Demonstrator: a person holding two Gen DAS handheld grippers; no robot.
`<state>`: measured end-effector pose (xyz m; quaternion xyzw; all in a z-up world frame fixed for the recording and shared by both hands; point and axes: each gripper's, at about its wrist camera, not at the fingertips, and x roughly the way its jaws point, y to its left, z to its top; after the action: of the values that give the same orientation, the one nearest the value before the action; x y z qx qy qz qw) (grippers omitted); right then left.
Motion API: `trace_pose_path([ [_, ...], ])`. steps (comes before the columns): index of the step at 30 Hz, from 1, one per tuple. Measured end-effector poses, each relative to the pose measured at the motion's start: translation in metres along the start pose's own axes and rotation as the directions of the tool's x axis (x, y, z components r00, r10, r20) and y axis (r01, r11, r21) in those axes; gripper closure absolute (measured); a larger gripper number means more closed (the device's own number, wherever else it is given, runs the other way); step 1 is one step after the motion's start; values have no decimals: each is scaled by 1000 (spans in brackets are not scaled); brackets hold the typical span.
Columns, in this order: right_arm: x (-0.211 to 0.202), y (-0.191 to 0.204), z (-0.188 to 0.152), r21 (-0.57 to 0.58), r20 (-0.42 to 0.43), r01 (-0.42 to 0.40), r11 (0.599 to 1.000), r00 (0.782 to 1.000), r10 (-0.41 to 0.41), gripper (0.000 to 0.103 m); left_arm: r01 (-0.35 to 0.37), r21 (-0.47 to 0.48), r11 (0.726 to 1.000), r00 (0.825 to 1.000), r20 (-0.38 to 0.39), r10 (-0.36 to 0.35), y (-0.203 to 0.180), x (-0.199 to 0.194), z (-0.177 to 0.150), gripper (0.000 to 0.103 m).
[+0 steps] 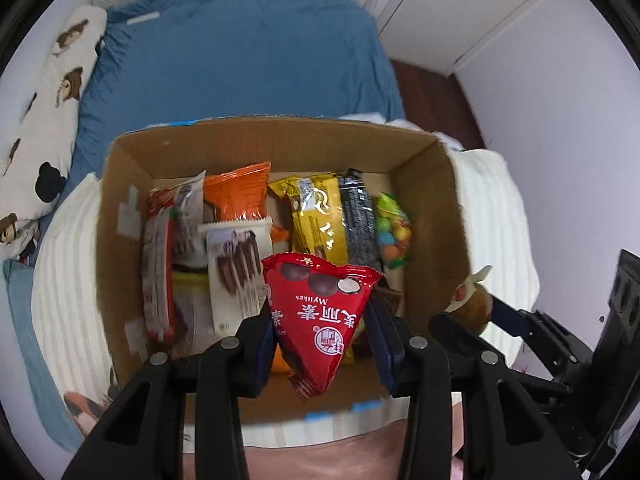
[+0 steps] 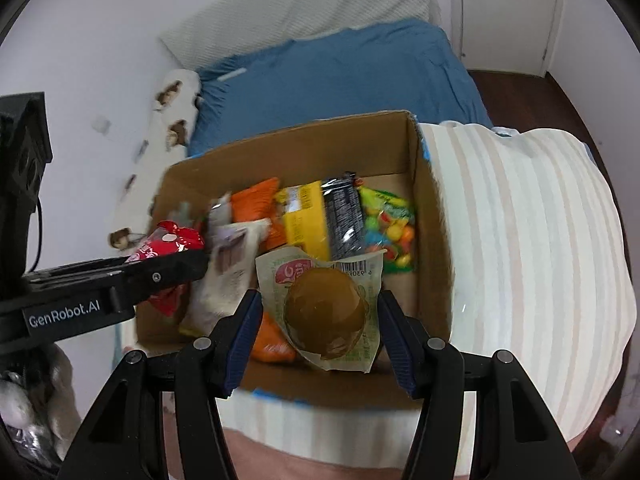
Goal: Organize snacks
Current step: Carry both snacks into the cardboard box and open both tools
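Left claw (image 1: 320, 336) was clamped on a red chocolate packet (image 1: 320, 312); right claw (image 2: 320, 332), at three o'clock, gripped a wrapped bun (image 2: 324, 312) above the cardboard box (image 1: 280, 140).

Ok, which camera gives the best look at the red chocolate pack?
The left wrist view. There the red pack fills the centre between the left gripper's fingers, label readable. The right wrist view shows it only small, blurred and partly hidden behind that gripper.
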<state>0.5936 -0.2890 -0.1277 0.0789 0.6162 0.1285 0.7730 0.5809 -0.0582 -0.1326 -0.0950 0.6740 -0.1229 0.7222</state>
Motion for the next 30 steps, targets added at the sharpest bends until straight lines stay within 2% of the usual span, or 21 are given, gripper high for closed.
trace_pose_path([
  [6, 44, -13, 27, 20, -114, 35, 999, 993, -33, 41, -18, 3, 1000, 989, -145, 18, 6, 48, 36, 64],
  [9, 67, -22, 33, 44, -194, 66, 997, 979, -56, 39, 8, -38, 999, 977, -214, -16, 14, 67, 45, 63],
  [10, 73, -25, 34, 49, -217, 75, 996, 974, -63, 37, 9, -50, 999, 973, -231, -20, 16, 72, 48, 55],
  [11, 76, -28, 36, 50, -225, 89, 995, 972, -76, 24, 0, -55, 998, 972, -234, -12, 19, 75, 49, 48],
  [12, 79, -29, 37, 44, -226, 110, 993, 969, -97, 10, -18, -54, 998, 972, -234, 5, 20, 77, 50, 29],
  [13, 76, -28, 36, 38, -224, 119, 992, 969, -107, 10, -40, -46, 998, 972, -231, 28, 21, 79, 51, 14],
  [23, 80, -27, 37, 19, -255, 135, 991, 959, -125, 9, -56, -35, 998, 976, -213, 47, 26, 71, 44, 12],
  [30, 68, -23, 29, 29, -246, 120, 992, 963, -109, 9, -78, -41, 996, 985, -158, 71, 35, 41, 25, 12],
])
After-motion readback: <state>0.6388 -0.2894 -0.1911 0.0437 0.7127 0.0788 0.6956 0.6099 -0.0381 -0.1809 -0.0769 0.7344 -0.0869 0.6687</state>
